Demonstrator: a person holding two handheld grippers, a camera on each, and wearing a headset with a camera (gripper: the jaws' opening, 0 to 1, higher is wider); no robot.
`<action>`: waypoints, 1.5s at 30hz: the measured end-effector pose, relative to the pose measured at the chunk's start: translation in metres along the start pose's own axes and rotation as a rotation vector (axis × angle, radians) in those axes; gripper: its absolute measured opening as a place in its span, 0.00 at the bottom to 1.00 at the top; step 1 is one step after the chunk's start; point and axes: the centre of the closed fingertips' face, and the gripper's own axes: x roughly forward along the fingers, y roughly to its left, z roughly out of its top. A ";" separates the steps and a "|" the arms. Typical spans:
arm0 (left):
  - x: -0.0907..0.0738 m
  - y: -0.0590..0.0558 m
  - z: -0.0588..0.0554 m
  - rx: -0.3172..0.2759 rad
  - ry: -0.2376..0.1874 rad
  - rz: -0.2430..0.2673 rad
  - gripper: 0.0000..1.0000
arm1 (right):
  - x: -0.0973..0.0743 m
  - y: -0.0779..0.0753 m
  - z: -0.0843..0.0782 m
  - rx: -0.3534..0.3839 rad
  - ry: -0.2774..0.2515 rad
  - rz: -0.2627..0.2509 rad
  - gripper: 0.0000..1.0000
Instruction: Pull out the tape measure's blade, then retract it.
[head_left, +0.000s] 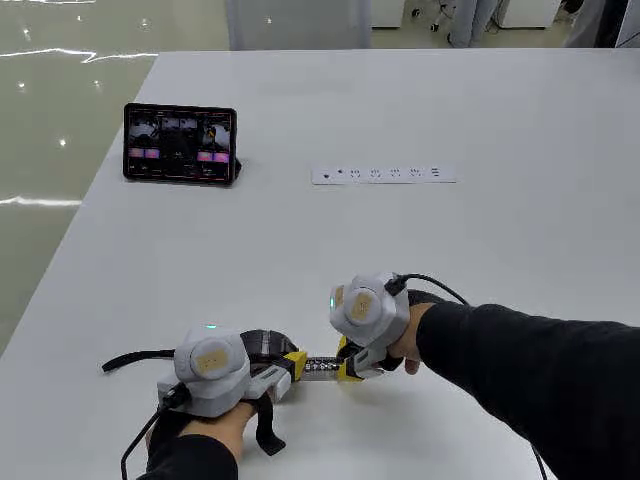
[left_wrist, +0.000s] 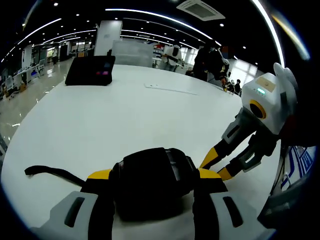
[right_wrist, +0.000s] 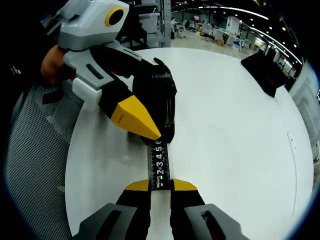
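The black tape measure case (left_wrist: 152, 180) sits between the yellow-tipped fingers of my left gripper (left_wrist: 155, 175), which is shut on it; the case (head_left: 268, 348) lies near the table's front edge. A short length of numbered blade (right_wrist: 159, 162) runs out of the case (right_wrist: 162, 102) to my right gripper (right_wrist: 160, 186), which is shut on the blade's end. In the head view the blade (head_left: 320, 367) spans the small gap between my left gripper (head_left: 285, 368) and right gripper (head_left: 347, 370). A black wrist strap (head_left: 135, 358) trails left from the case.
A dark tablet (head_left: 180, 143) stands propped at the table's back left. A white power strip (head_left: 383, 174) lies across the middle of the white table (head_left: 480, 230). The table's left edge is close to the strap. People and shelving show far behind.
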 end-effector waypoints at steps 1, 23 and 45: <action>0.000 0.000 0.000 0.003 0.001 -0.003 0.59 | 0.001 0.001 0.002 0.001 -0.005 0.003 0.10; 0.000 -0.001 0.000 0.001 0.011 -0.015 0.59 | 0.011 0.002 0.020 -0.008 -0.030 0.008 0.10; 0.001 -0.001 0.000 -0.002 0.011 -0.018 0.59 | 0.016 0.002 0.028 0.004 -0.042 0.008 0.11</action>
